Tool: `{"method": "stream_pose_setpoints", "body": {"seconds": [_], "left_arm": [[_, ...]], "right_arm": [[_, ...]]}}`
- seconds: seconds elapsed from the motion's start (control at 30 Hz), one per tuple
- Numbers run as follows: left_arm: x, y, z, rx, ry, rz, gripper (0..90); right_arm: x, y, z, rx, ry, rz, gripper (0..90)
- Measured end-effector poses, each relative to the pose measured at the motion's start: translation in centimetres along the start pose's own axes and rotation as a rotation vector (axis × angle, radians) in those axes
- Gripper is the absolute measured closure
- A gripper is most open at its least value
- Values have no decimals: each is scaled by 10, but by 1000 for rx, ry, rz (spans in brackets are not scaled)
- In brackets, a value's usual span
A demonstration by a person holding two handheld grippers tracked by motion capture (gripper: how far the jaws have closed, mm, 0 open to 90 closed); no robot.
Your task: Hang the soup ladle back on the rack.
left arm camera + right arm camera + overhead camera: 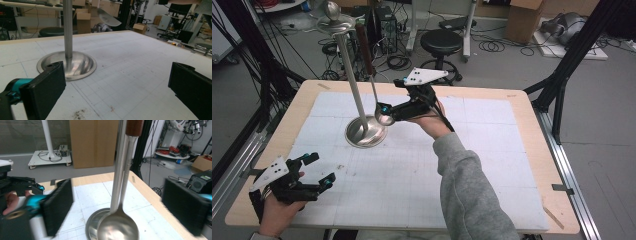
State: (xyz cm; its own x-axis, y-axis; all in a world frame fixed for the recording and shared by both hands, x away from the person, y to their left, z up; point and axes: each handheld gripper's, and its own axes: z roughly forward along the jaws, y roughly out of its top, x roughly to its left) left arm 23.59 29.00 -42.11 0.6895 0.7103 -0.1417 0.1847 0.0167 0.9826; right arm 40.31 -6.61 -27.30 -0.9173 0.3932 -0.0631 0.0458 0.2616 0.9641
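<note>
Done: steel ladle with brown wooden handle [373,90] hangs on the tall steel stand [353,75].
Right gripper [387,114]: jaws apart, ladle released.
Left gripper [319,172]: jaws apart, empty, near left.
Left: withdrawal.

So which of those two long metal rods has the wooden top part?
The ladle hanging beside the stand's pole. Its thinner stem ends in a brown wooden handle and a shiny bowl at the bottom; the pole is bare steel and rises from a round base.

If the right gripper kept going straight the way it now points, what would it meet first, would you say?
Most likely the ladle: its bowl hangs between and just ahead of the open right gripper. The stand's steel pole rises close behind it, though depth is hard to judge.
</note>
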Motion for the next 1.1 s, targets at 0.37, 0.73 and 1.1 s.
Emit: {"method": "stream_pose_setpoints", "body": {"seconds": [0.37, 0.73, 1.1], "left_arm": [[0, 1, 3, -10, -6, -7, 17], [-5, 4, 3, -34, -9, 23, 17], [-4, 3, 9, -21, -15, 20, 17]], "right_arm": [[-2, -16, -32, -71, 4, 13, 7], [-11, -37, -69, -76, -24, 29, 7], [-11, -58, -105, -89, -44, 34, 7]]}}
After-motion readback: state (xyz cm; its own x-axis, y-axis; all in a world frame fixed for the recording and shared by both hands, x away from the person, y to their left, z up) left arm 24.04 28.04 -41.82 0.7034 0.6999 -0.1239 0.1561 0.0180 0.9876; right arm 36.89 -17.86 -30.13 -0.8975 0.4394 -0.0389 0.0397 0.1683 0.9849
